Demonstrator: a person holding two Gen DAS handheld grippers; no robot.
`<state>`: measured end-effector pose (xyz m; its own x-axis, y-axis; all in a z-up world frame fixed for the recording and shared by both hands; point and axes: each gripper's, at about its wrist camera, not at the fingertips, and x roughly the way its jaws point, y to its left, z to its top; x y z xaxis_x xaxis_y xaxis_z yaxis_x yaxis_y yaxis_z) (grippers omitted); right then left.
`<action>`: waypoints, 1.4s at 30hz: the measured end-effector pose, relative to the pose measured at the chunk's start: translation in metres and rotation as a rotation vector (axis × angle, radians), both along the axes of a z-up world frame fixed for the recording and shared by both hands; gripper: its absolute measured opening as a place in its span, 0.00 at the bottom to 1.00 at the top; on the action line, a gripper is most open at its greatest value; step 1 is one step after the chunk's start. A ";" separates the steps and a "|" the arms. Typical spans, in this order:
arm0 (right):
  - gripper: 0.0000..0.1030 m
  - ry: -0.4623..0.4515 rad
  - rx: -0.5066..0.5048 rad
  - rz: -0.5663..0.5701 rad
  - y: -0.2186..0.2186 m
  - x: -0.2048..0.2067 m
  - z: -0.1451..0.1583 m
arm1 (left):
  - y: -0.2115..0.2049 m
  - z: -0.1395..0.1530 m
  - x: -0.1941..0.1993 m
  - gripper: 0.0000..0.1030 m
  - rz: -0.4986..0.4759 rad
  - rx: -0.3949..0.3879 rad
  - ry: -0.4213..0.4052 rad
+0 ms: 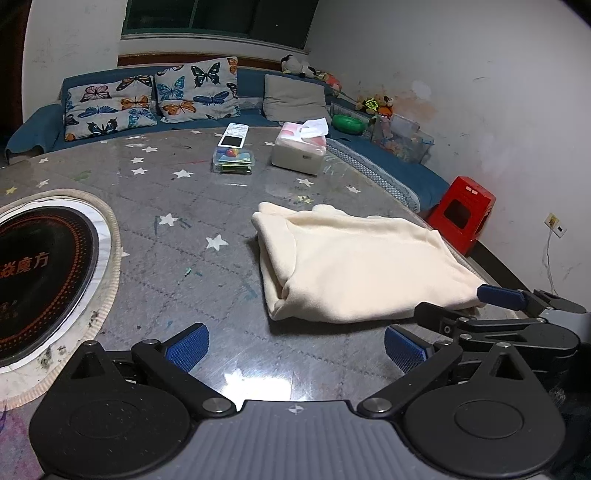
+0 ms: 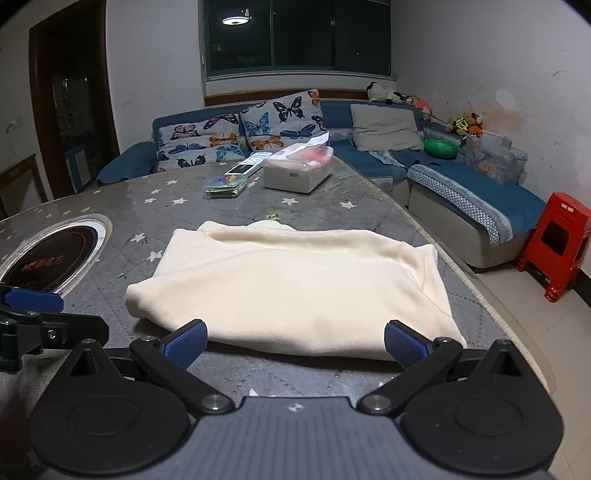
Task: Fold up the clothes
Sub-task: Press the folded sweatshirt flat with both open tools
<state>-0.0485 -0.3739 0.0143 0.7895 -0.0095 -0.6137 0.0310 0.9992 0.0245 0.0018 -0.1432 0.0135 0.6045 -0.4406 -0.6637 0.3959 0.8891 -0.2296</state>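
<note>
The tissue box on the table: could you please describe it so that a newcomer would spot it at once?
On the grey star-patterned table, look to the far edge by the blue sofa. The tissue box stands there, right of a small clear container. It alone is a pale block with a sheet poking up.

I see blue corner sofa (image 2: 461, 192) under dark window (image 2: 295, 33), butterfly cushions (image 2: 236, 136), red stool (image 2: 554, 247), scuffed white wall (image 2: 498, 66).
</note>
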 end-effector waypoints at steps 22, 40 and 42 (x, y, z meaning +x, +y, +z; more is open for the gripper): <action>1.00 0.013 -0.015 -0.030 0.002 -0.010 -0.001 | 0.005 -0.002 -0.016 1.00 0.027 0.044 -0.021; 1.00 0.019 0.008 -0.041 0.006 -0.020 -0.004 | 0.003 -0.003 -0.028 1.00 0.027 0.046 -0.024; 1.00 0.022 0.008 -0.042 0.007 -0.022 -0.005 | 0.002 -0.004 -0.029 1.00 0.027 0.047 -0.023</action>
<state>-0.0700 -0.3670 0.0094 0.7750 -0.0374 -0.6309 0.0740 0.9968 0.0318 -0.0268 -0.1410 0.0100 0.6311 -0.3922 -0.6692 0.3761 0.9093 -0.1782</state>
